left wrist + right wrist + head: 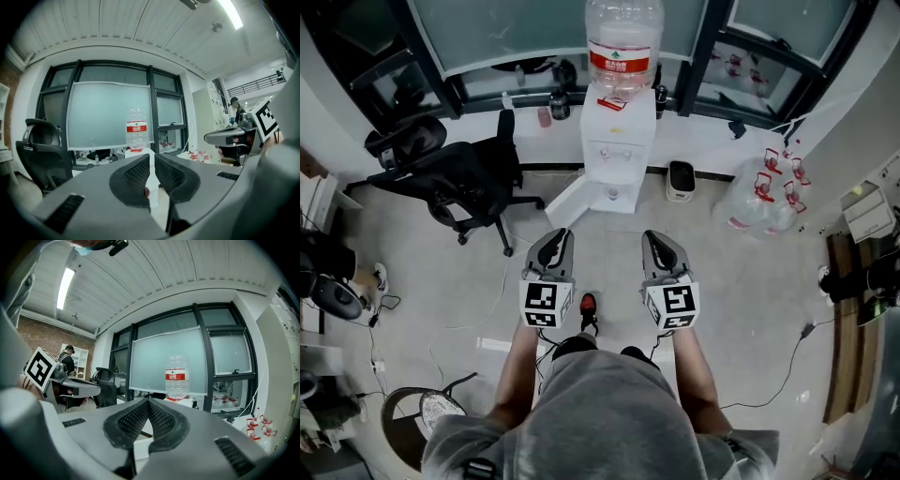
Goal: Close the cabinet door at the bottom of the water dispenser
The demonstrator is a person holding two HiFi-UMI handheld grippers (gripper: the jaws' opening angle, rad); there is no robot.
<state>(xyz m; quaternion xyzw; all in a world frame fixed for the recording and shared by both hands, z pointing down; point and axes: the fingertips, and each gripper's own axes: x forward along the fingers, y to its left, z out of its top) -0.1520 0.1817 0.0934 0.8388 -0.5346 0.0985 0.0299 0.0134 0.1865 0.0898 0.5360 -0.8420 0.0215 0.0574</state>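
Facing water dispenser (pixel 619 141) from mid-floor, well apart from it. Holding left tongs (pixel 556 236) and right tongs (pixel 656 236) out side by side over the floor (pixel 609 220), aimed at the dispenser, touching nothing.

Showing in head view only:
- cabinet door (pixel 565 202) at dispenser's bottom, swung open toward picture left, compartment behind it exposed
- white bench (pixel 712 136) along the window behind
- small white box (pixel 680 180) on floor just right of dispenser
- red-and-black shoe (pixel 588 307) between the arms
- bottle (pixel 623 47) upended on top, black office chair (pixel 459 178) left of door, and empty jugs (pixel 759 197) farther right

Showing in left gripper view: left tongs (pixel 152 157) closed to a thin slit, gripping nothing. Bottle (pixel 136 131) with red label sitting just above the tips, strip of white dispenser body visible through the slit, door hidden behind the tongs.

Showing in right gripper view: right tongs (pixel 148 401) closed tip to tip, empty. Same bottle (pixel 177 376) up and right of the tips, chair (pixel 107 385) at left, standing person (pixel 68 359) far left by shelves.
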